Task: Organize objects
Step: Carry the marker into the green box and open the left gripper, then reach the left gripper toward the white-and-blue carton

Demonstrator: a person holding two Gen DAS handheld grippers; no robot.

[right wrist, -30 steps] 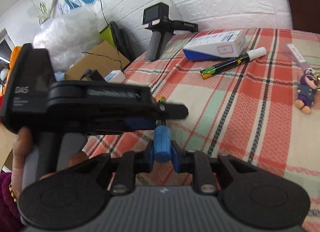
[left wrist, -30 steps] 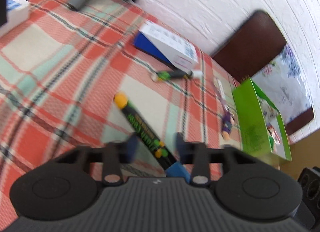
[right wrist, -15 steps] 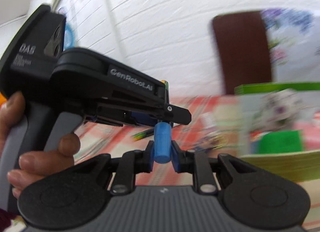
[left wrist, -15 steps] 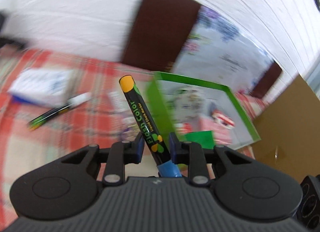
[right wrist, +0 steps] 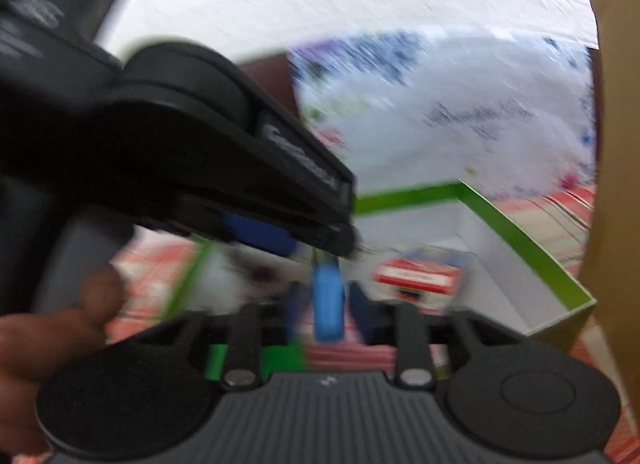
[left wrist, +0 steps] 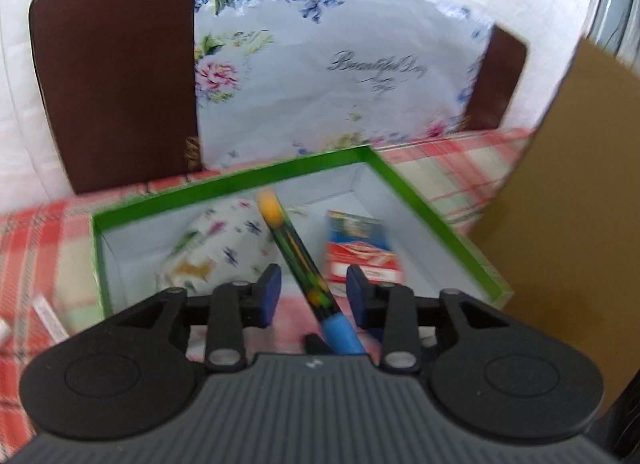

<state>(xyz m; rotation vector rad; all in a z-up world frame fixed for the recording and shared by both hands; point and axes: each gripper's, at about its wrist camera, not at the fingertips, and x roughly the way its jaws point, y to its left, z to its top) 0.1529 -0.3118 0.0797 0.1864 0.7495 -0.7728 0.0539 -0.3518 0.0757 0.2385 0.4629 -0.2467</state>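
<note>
A black marker (left wrist: pixel 298 254) with an orange tip and a blue cap end (right wrist: pixel 327 306) hangs over the green-rimmed white box (left wrist: pixel 416 193). My left gripper (left wrist: pixel 314 292) is open; its pads stand apart on both sides of the marker. My right gripper (right wrist: pixel 326 300) holds the marker's blue end between its pads, though the view is blurred. The box holds a floral white cup (left wrist: pixel 216 246) on its side and a red packet (left wrist: pixel 360 252). The left gripper's body (right wrist: pixel 200 167) fills the left of the right wrist view.
A floral gift bag (left wrist: pixel 332 71) and a dark brown board (left wrist: pixel 116 83) stand behind the box. A cardboard sheet (left wrist: pixel 576 191) stands to its right. The red plaid tablecloth (left wrist: pixel 36 248) lies beneath. A white brick wall is behind.
Both grippers have carried the marker from the tablecloth to above the green box. The left gripper's jaws have opened off the marker.
</note>
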